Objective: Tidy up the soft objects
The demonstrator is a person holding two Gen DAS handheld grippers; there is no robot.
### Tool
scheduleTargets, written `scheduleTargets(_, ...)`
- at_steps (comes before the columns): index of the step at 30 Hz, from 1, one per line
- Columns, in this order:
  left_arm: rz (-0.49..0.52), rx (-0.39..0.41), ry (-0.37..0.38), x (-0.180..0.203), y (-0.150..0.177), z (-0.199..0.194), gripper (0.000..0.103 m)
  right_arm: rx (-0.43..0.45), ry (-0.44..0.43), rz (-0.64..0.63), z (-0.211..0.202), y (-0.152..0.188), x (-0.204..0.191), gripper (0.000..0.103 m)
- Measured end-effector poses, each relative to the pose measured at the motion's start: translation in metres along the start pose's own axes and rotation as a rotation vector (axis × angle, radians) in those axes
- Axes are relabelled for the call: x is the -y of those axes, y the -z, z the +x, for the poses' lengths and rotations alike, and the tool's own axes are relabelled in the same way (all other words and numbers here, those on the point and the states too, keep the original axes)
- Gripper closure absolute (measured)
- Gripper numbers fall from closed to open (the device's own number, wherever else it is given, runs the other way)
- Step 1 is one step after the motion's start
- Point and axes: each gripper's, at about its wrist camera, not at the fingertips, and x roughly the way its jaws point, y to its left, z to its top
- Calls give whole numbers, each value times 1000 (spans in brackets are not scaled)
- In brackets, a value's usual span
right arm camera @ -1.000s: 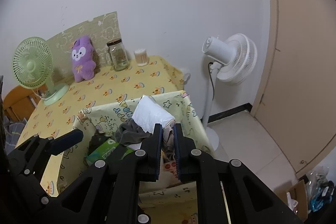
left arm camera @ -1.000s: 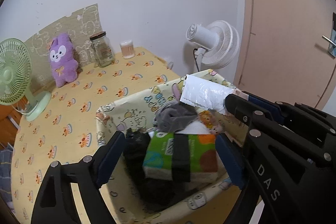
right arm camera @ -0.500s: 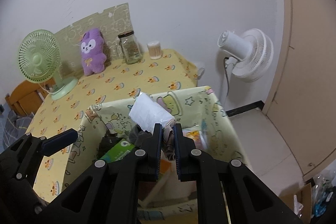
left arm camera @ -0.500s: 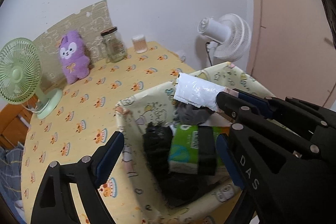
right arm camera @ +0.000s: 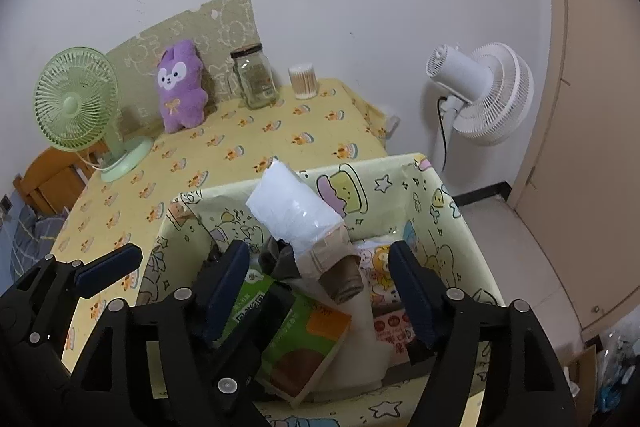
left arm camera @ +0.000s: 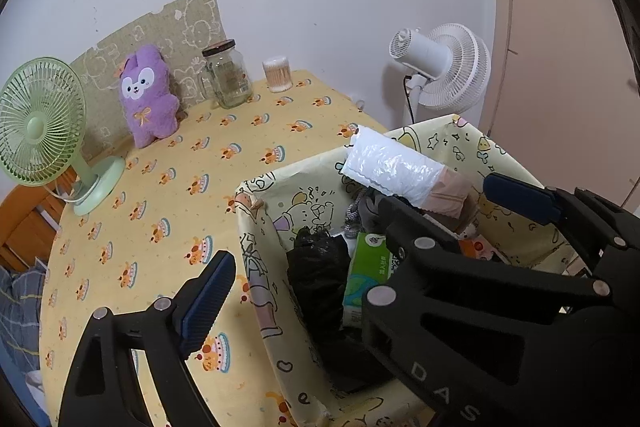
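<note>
Soft objects are mostly gathered in your patterned storage bin [right arm camera: 424, 183], which sits at the near corner of the desk [left arm camera: 168, 187]. Inside it you have a green tissue pack [right arm camera: 292, 331], a black bundle [left arm camera: 320, 275], grey fabric [left arm camera: 370, 211] and the white plastic-wrapped roll [right arm camera: 292, 211], which leans up against the far wall and pokes above the rim.

Your right gripper [right arm camera: 320, 291] has just been opening its fingers; they now stand wide on either side of the roll's lower end without pressing on it, so that piece looks delivered. Your left gripper [left arm camera: 320, 259] is also spread wide and empty: one finger is over the desk outside the bin, the other hidden behind the right tool.

What seems left: the purple plush [left arm camera: 148, 95] at the back of the desk, well apart from the bin, if it belongs with the others. The roll may also want laying flatter.
</note>
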Motion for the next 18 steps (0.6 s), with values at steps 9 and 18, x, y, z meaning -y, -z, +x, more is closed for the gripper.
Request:
scheduleTargets(9,-17,38,17,-11,2,-19,9,40,42,-1,-21,0,-13,14)
scheduleTargets(18,-74,92,3,-45,9,-47,8,82,29,-35,-45,-3,-52,13)
